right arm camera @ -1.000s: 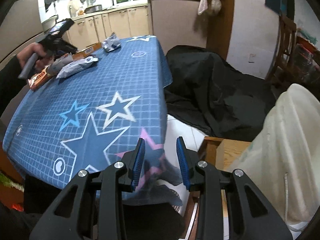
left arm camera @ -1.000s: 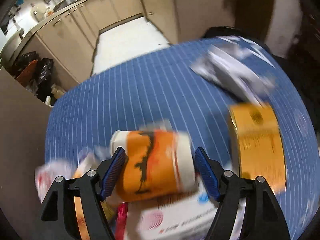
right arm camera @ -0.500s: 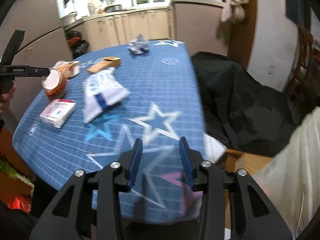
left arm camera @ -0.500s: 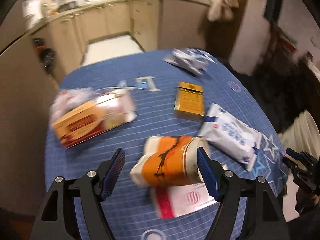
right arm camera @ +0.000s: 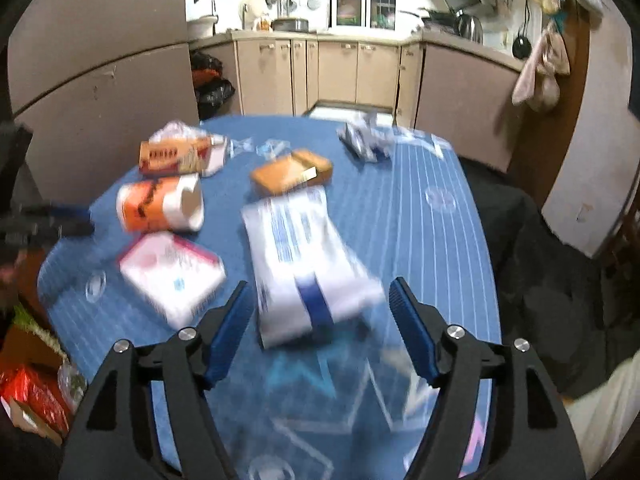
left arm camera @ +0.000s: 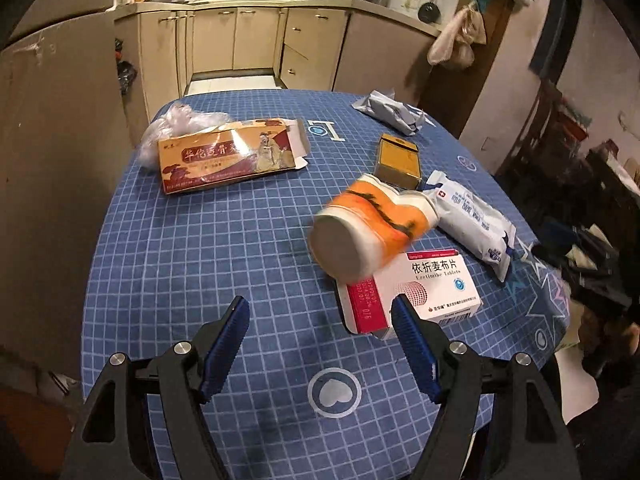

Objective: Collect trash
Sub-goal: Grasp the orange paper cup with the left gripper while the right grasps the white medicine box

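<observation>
Trash lies on a blue checked tablecloth [left arm camera: 208, 264]. An orange and white paper cup [left arm camera: 368, 232] lies on its side, leaning on a white and pink medicine box [left arm camera: 416, 292]; both also show in the right wrist view, cup [right arm camera: 160, 204] and box [right arm camera: 172, 272]. A white and blue wipes pack [left arm camera: 472, 220] lies to the right. My left gripper [left arm camera: 320, 344] is open and empty, near the box. My right gripper [right arm camera: 320, 324] is open, with the wipes pack [right arm camera: 304, 264] just ahead between its fingers, not gripped.
A long orange carton [left arm camera: 228, 160] with a clear plastic bag [left arm camera: 180, 128] behind it, a small yellow box [left arm camera: 400, 160] and a crumpled silver wrapper [left arm camera: 388, 112] lie farther back. Kitchen cabinets [left arm camera: 240, 44] stand beyond. Dark cloth [right arm camera: 540, 248] lies right of the table.
My left gripper has let the cup go and pulled back; the cup now lies against the medicine box. My right gripper has opened and swung over the table to the wipes pack.
</observation>
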The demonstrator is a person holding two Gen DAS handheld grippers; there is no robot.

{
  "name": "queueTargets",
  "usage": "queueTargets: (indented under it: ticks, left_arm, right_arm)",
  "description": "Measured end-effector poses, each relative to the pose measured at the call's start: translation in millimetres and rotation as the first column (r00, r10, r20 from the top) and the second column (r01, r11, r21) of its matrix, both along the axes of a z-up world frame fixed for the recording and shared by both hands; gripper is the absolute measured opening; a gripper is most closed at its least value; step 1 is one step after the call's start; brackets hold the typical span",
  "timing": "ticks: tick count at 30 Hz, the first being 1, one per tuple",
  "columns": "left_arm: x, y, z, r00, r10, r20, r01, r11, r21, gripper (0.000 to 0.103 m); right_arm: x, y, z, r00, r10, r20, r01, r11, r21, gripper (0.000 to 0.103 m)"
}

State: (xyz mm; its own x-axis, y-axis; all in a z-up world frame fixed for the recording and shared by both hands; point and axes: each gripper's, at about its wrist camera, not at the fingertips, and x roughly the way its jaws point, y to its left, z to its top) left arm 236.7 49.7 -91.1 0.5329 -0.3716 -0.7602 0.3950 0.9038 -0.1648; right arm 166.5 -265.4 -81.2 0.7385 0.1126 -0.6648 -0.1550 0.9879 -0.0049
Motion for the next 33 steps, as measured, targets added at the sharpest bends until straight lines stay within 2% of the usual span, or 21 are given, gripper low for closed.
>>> queueTargets:
  ticks: [3,5,8,11,12,14,15,16,18,20,22,24,25,30,31,32,33]
  left_arm:
    - [-6.5,-3.9,4.9,0.999,-0.022,0.045,0.021,1.000,0.007,0.074]
    - [-9.5,-5.3,9.9,0.995,-0.051,0.083,0.050,0.999,0.011,0.079]
    - [-7.2,-4.6,16.3,0.983,-0.091,0.157,0.084,0.995,0.048,0.083]
    - [7.9,-6.5,15.1,0.966,-0.202,0.164,0.192,0.978,0.077,0.085]
    - [12.0,-8.6,13.3,0.960,-0.227,0.161,0.215,0.972,0.090,0.085]
    - [21.1,-14.1,10.7,0.943,-0.301,0.145,0.288,0.952,0.099,0.085]
    - [23.4,-16.9,10.6,0.933,-0.331,0.145,0.319,0.943,0.098,0.085]
    - [27.3,-23.1,10.6,0.911,-0.385,0.147,0.372,0.922,0.109,0.085]
    - [34.9,-35.0,8.8,0.875,-0.460,0.149,0.440,0.885,0.150,0.088]
    - [45.9,-49.4,3.9,0.835,-0.535,0.129,0.508,0.839,0.196,0.088]
    - [55.4,-61.4,-2.8,0.798,-0.595,0.092,0.564,0.792,0.232,0.088]
    - [64.9,-72.6,-9.8,0.770,-0.635,0.061,0.601,0.755,0.263,0.088]
    - [70.2,-76.2,-13.3,0.762,-0.646,0.044,0.614,0.743,0.268,0.088]
    - [91.5,-86.1,-29.1,0.723,-0.691,-0.020,0.673,0.697,0.246,0.088]
    - [95.1,-85.0,-30.5,0.719,-0.695,-0.024,0.680,0.696,0.228,0.088]
    - [100.6,-82.4,-31.2,0.717,-0.696,-0.025,0.687,0.701,0.190,0.083]
    - [104.2,-80.8,-31.6,0.719,-0.694,-0.023,0.687,0.706,0.171,0.079]
  right_arm:
    - [7.2,11.9,11.6,0.999,0.025,0.034,-0.024,1.000,-0.010,0.074]
    - [5.8,17.5,10.5,0.999,0.036,0.038,-0.035,0.999,-0.027,0.080]
    - [5.2,22.0,-3.3,0.999,0.042,-0.005,-0.042,0.998,-0.055,0.083]
    - [3.6,20.3,-13.5,0.998,0.040,-0.040,-0.042,0.998,-0.055,0.088]
    - [1.9,22.4,-14.8,0.997,0.059,-0.049,-0.061,0.997,-0.046,0.089]
    - [-1.8,32.9,-16.8,0.986,0.147,-0.072,-0.149,0.988,-0.025,0.098]
    - [-2.6,43.0,-18.9,0.969,0.227,-0.096,-0.230,0.973,-0.019,0.098]
    - [-2.8,53.3,-20.8,0.952,0.287,-0.110,-0.292,0.956,-0.034,0.098]
    - [0.1,76.9,-24.8,0.914,0.388,-0.121,-0.400,0.911,-0.102,0.098]
    - [10.3,98.2,-31.7,0.861,0.484,-0.154,-0.505,0.848,-0.159,0.098]
    - [21.4,111.5,-40.4,0.809,0.552,-0.204,-0.586,0.789,-0.186,0.098]
    - [31.7,120.2,-48.7,0.778,0.583,-0.234,-0.627,0.743,-0.233,0.098]
    - [37.8,121.3,-49.7,0.757,0.610,-0.235,-0.653,0.725,-0.220,0.098]
    - [67.5,121.7,-53.2,0.704,0.661,-0.259,-0.703,0.700,-0.125,0.098]
    - [72.5,121.6,-54.5,0.689,0.673,-0.269,-0.713,0.695,-0.089,0.097]
    - [77.2,119.9,-55.2,0.675,0.683,-0.277,-0.719,0.693,-0.043,0.091]
    - [77.3,118.2,-53.6,0.675,0.687,-0.270,-0.718,0.695,-0.026,0.089]
